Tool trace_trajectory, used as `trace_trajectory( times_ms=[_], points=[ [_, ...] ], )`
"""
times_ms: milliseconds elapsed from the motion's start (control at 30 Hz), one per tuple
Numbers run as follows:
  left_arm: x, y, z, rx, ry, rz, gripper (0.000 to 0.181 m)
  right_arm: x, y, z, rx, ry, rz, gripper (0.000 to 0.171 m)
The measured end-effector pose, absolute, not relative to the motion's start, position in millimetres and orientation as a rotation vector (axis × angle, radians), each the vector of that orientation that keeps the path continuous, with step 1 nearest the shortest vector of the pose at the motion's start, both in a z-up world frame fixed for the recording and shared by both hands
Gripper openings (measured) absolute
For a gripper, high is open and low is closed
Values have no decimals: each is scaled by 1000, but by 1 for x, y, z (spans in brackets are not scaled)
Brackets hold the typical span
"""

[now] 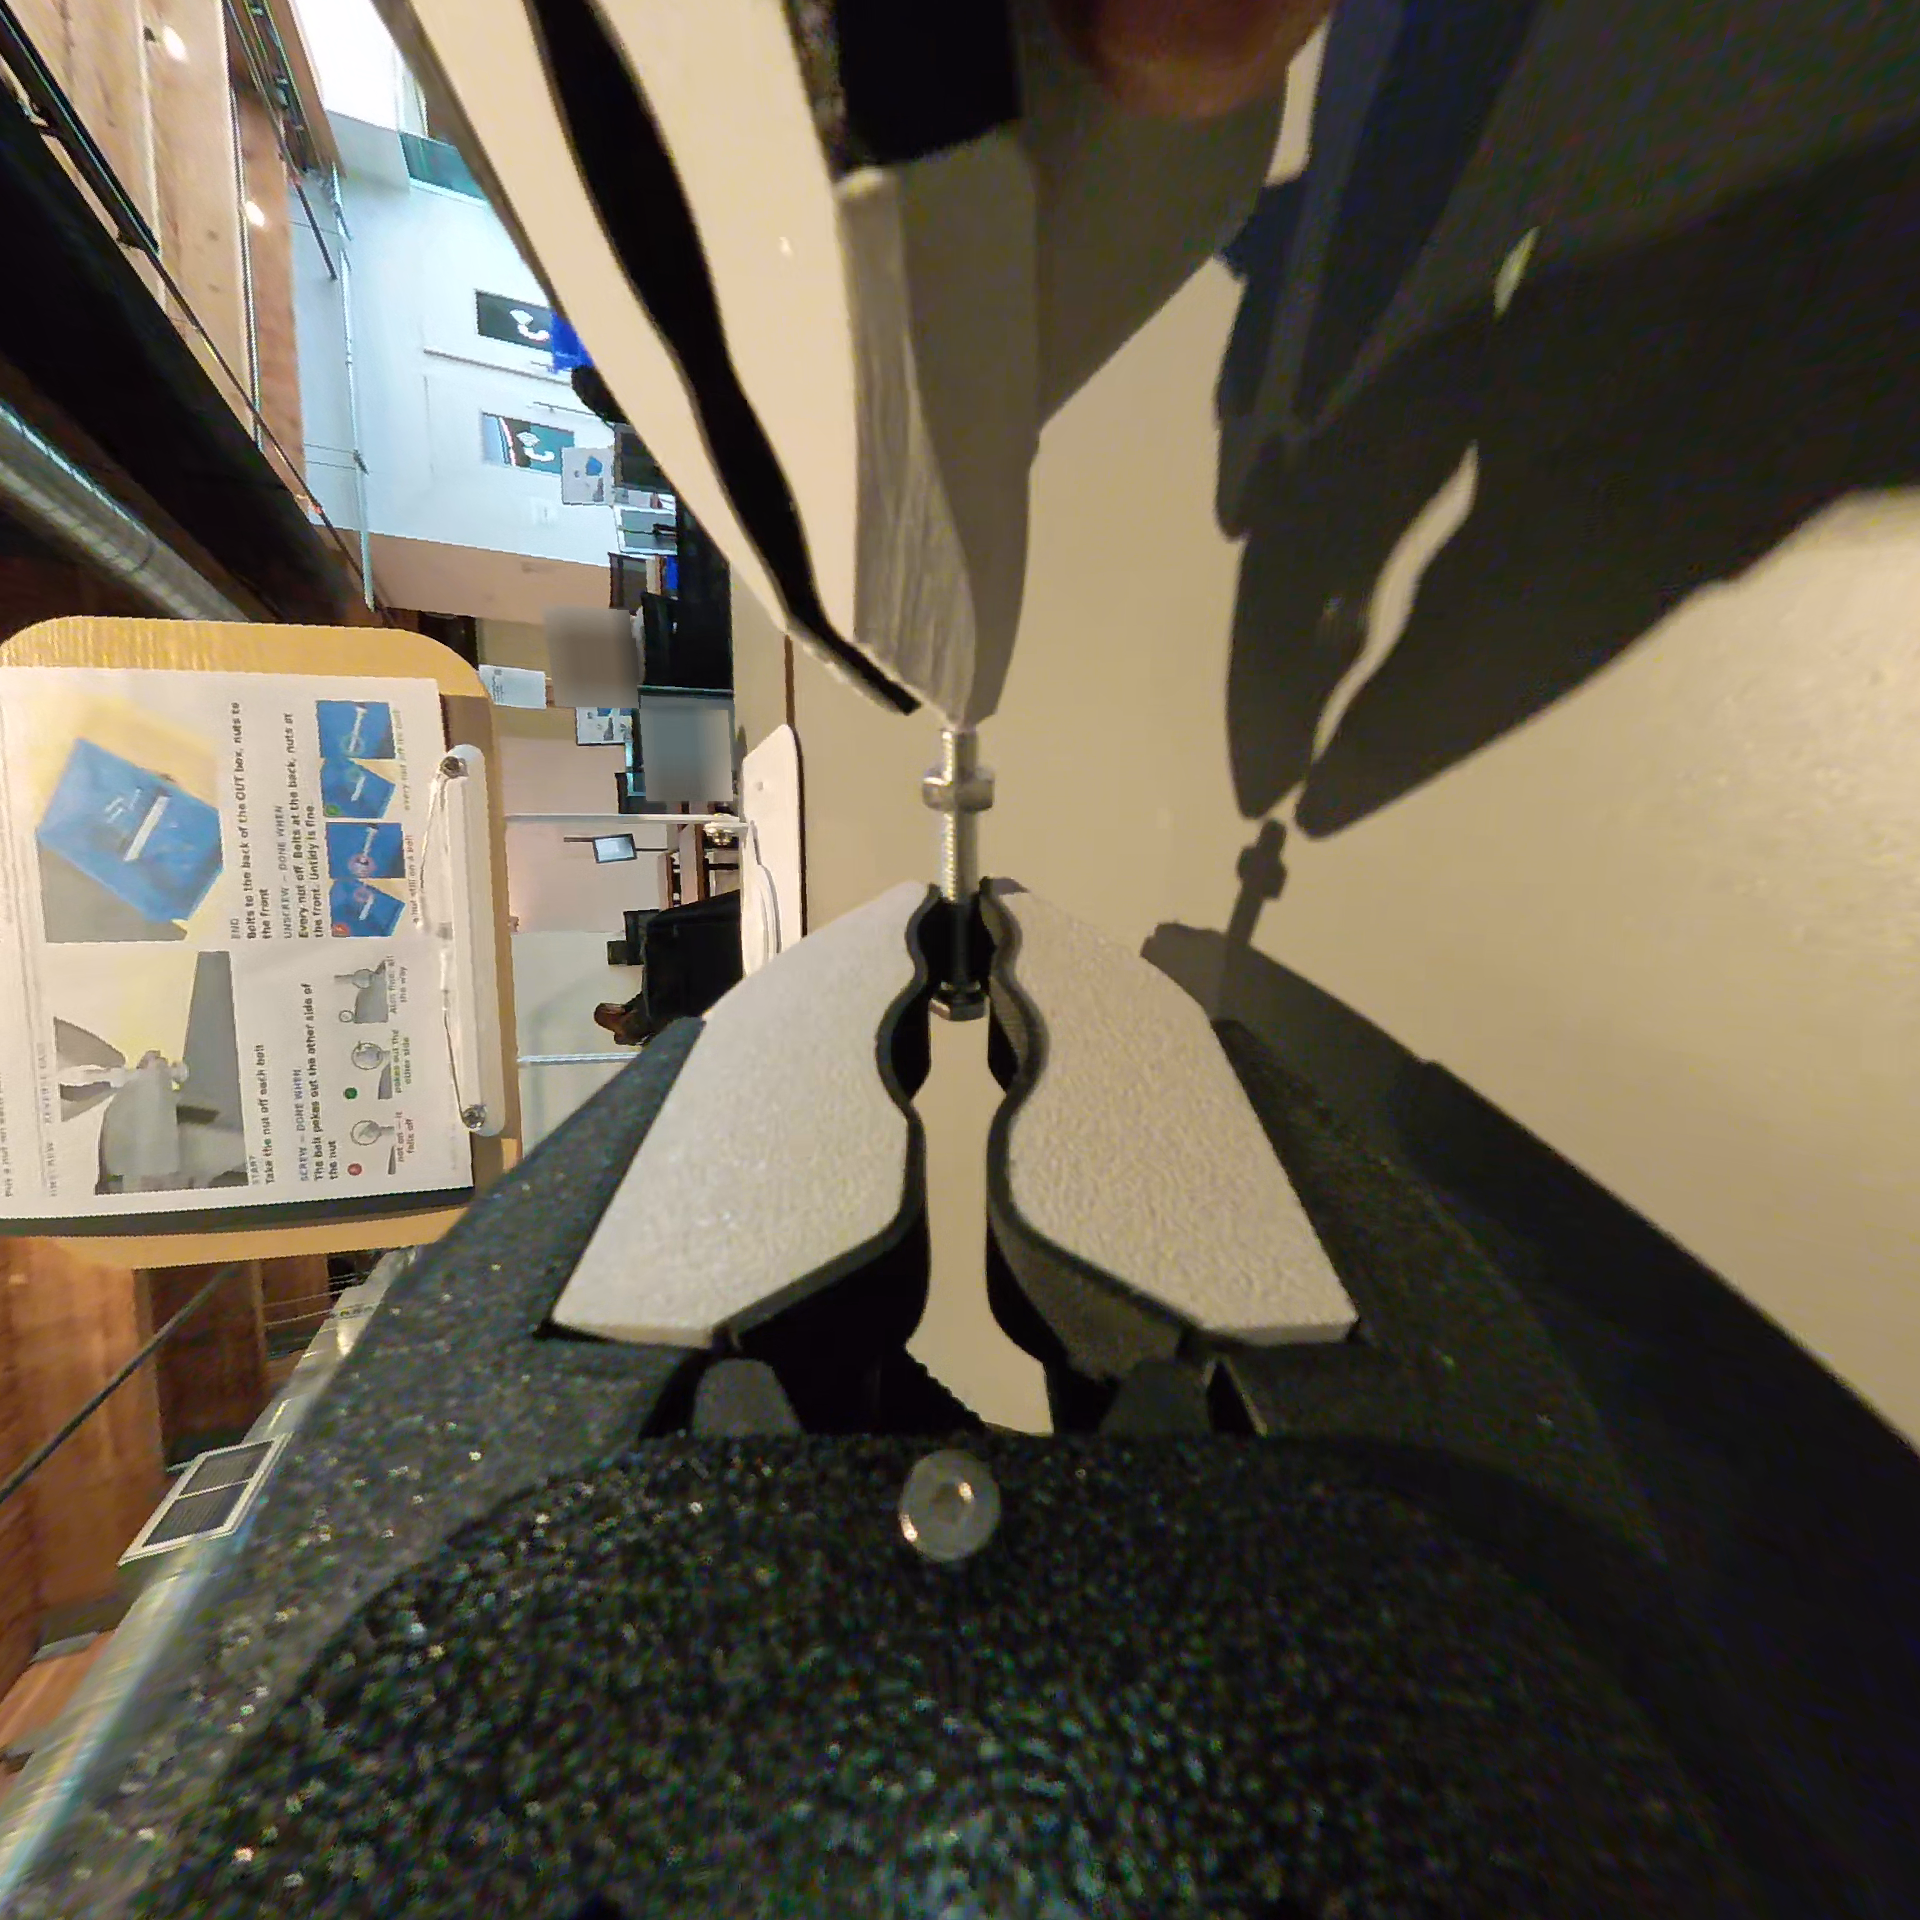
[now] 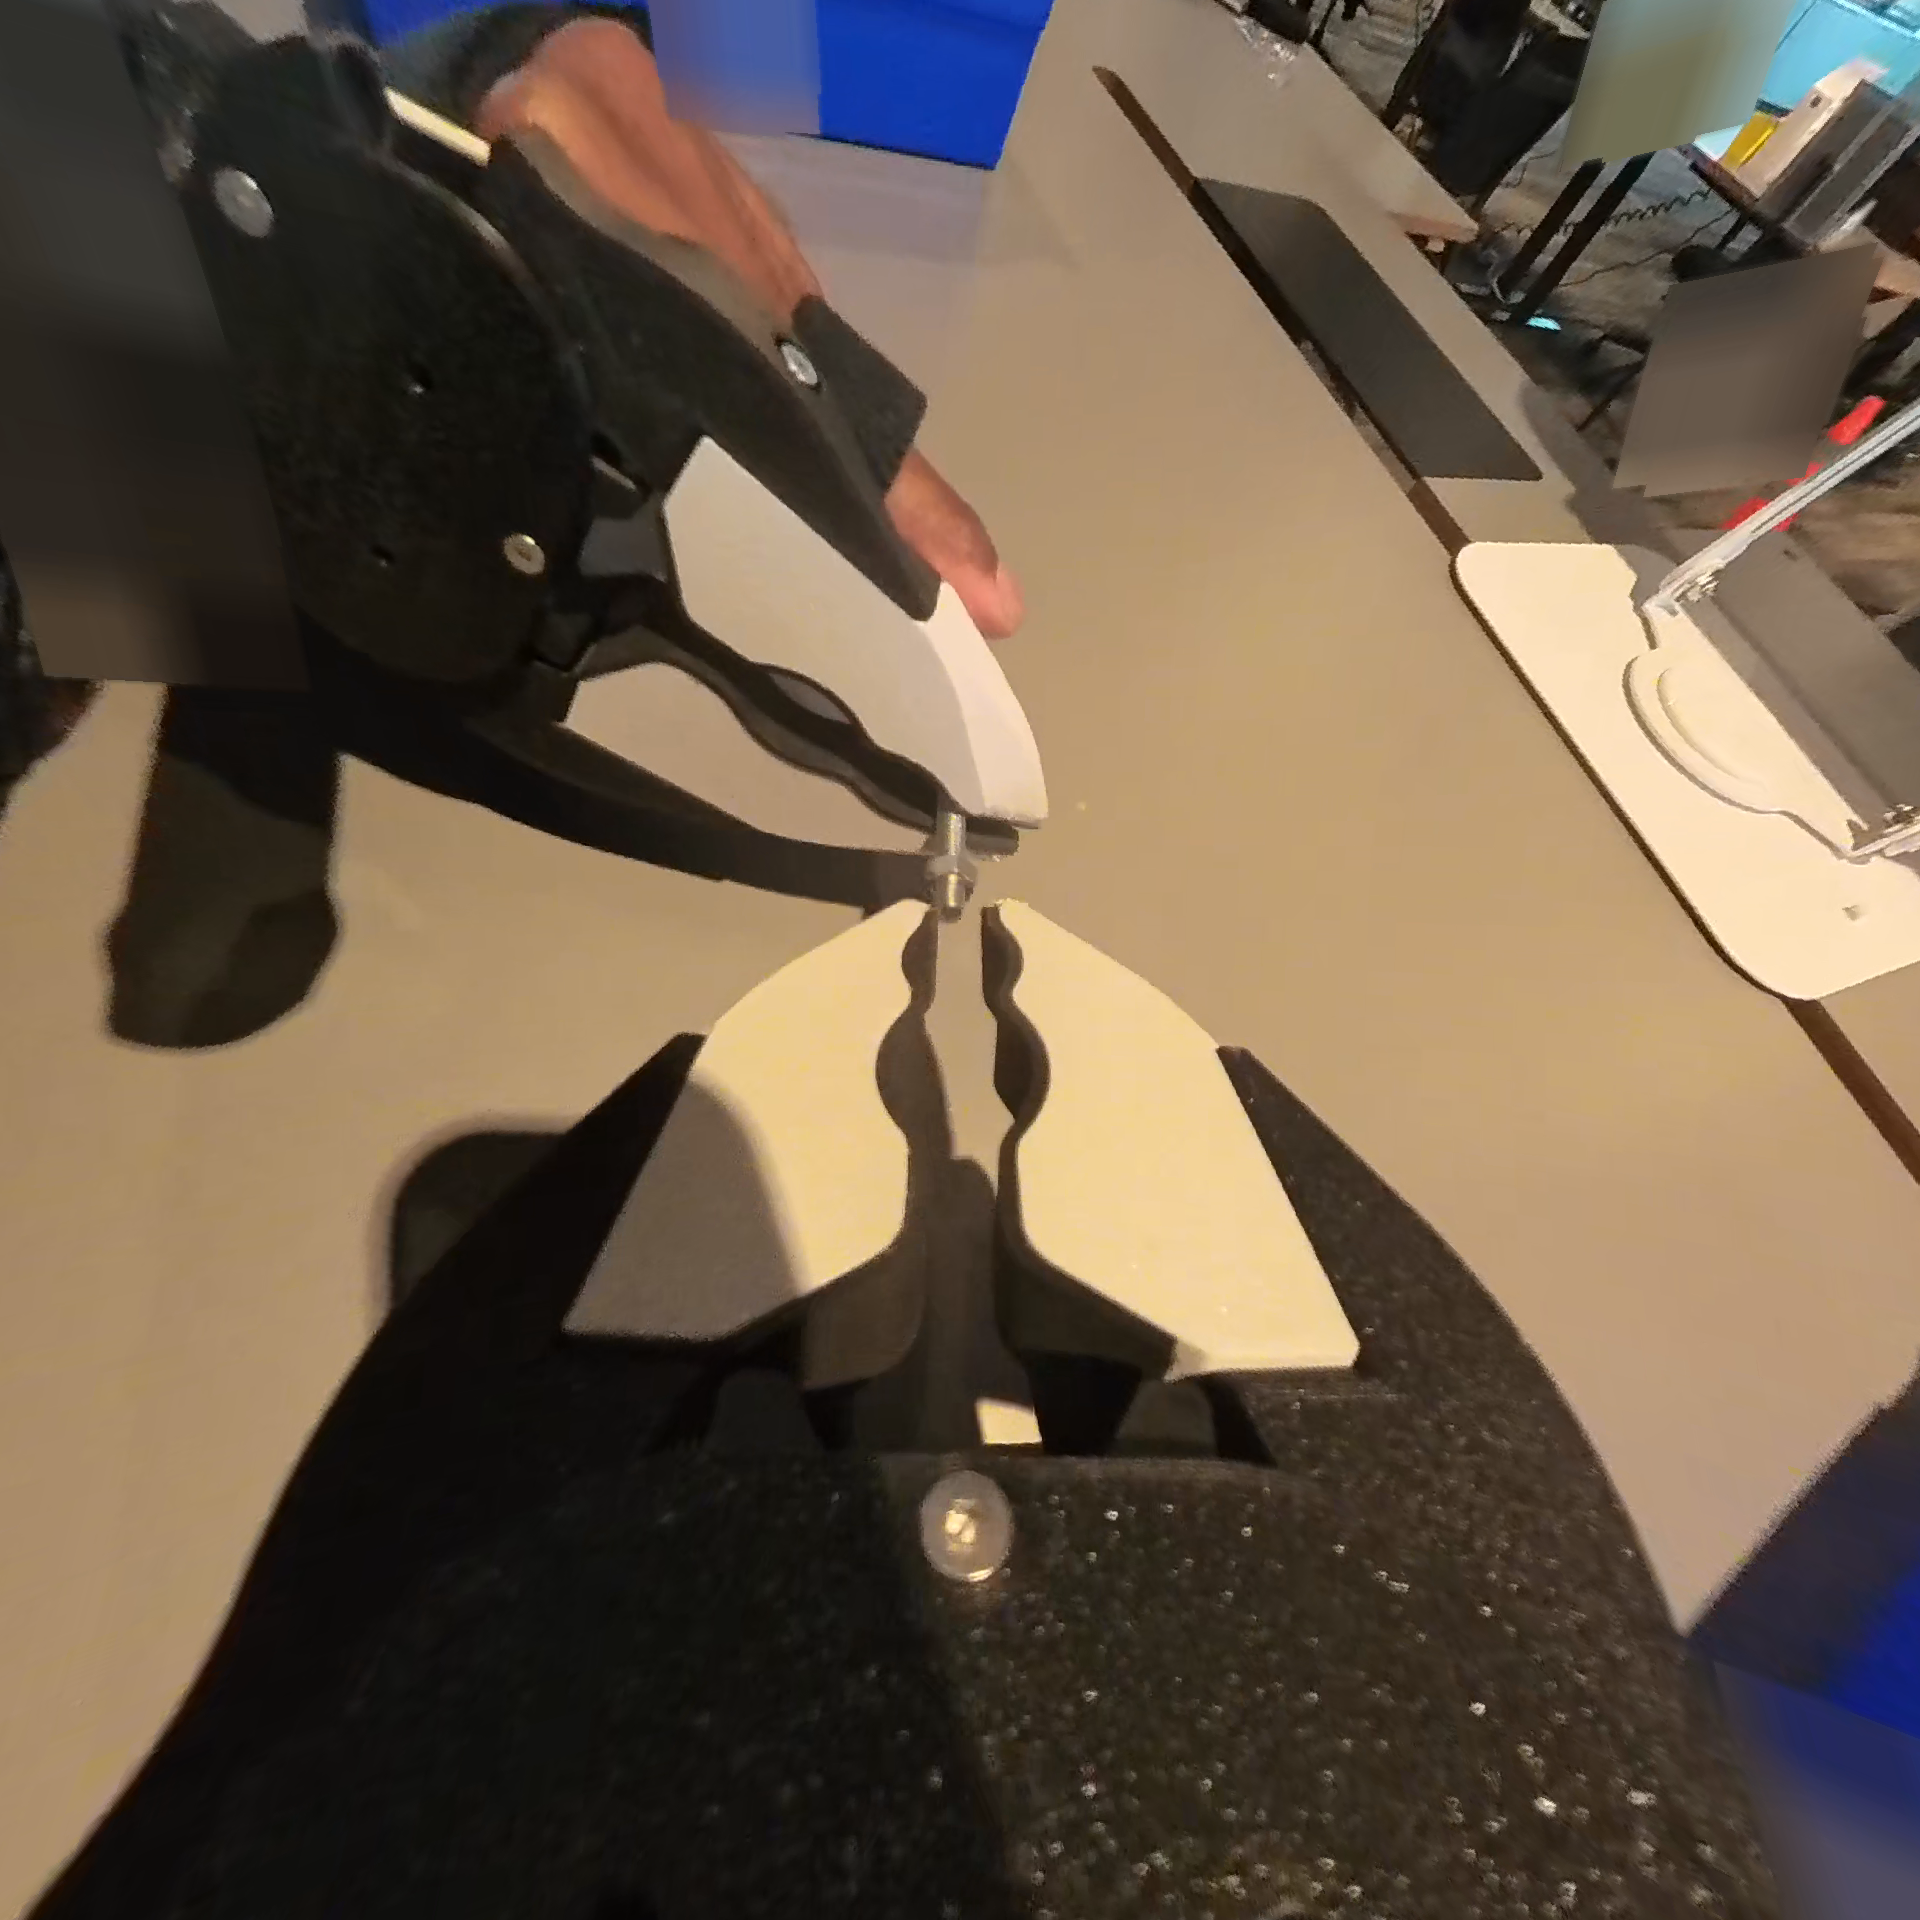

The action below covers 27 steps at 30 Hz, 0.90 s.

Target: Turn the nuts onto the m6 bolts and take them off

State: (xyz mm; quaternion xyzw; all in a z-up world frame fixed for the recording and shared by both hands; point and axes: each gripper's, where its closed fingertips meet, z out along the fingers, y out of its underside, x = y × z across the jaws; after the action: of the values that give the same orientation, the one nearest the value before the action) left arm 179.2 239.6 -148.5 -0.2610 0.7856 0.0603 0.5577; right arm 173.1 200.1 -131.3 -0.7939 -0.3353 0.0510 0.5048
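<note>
In the left wrist view my left gripper (image 1: 958,904) is shut on the head end of a silver m6 bolt (image 1: 956,852). The threaded shaft sticks out past the fingertips. A silver nut (image 1: 956,792) sits on the thread near its far end. My right gripper (image 1: 966,707) comes in from above, tips at the bolt's end. In the right wrist view my right gripper (image 2: 958,912) stands open by a narrow gap, with the bolt (image 2: 951,831) end at that gap and the nut (image 2: 951,864) just beyond its tips. The left gripper (image 2: 971,826) holds the bolt from the upper left, above the grey table (image 2: 1247,623).
A printed instruction sheet on a wooden board (image 1: 239,935) stands to the left. A white tray (image 2: 1558,727) lies at the table's right edge, a black mat (image 2: 1371,343) behind it. A blue box (image 2: 914,73) is at the far edge. A hand (image 2: 675,187) holds the left gripper.
</note>
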Motion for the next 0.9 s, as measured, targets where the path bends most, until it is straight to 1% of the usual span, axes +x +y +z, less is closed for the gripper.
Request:
trace_trajectory(
  times_ms=[200, 700, 900],
  points=[
    [180, 236, -147, -627, 1851, 108, 5, 171, 200, -133, -1922, -817, 139, 9],
    [180, 234, -148, -629, 1849, 92, 5, 170, 202, -135, -1931, -817, 135, 6],
    [181, 231, -144, -663, 1813, -22, 9, 172, 200, -129, -1915, -818, 156, 5]
  ],
)
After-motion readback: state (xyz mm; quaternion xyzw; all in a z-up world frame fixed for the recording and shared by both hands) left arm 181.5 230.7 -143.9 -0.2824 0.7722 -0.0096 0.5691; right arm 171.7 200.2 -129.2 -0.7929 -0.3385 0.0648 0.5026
